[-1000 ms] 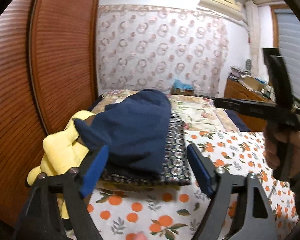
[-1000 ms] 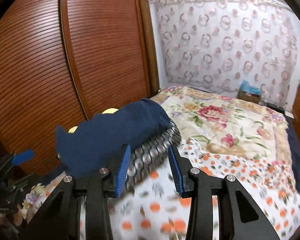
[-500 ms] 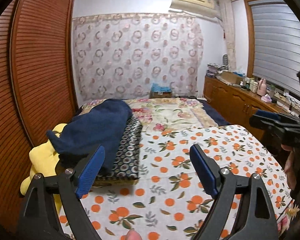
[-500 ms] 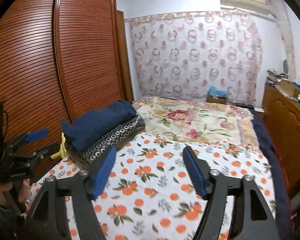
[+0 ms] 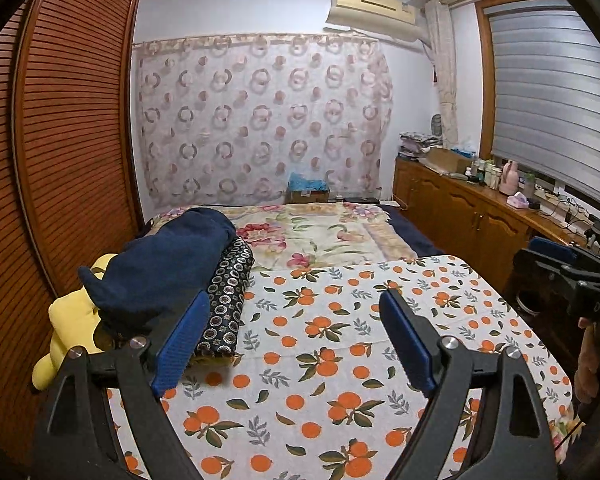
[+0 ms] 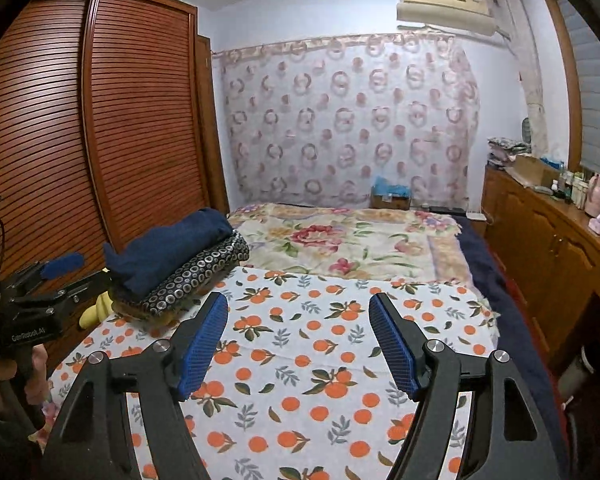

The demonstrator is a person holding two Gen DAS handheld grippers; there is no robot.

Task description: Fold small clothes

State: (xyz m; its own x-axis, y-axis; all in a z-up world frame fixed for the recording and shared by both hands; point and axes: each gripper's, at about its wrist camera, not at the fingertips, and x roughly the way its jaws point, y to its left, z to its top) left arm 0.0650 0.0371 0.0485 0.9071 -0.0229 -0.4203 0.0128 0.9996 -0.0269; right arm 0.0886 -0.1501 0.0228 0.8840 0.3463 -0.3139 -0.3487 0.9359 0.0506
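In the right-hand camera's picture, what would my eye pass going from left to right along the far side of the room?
Slatted wooden wardrobe → circle-patterned curtain → air conditioner → wooden sideboard.

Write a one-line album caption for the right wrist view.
Open right gripper above an orange-print cloth, with folded clothes stacked to the left.
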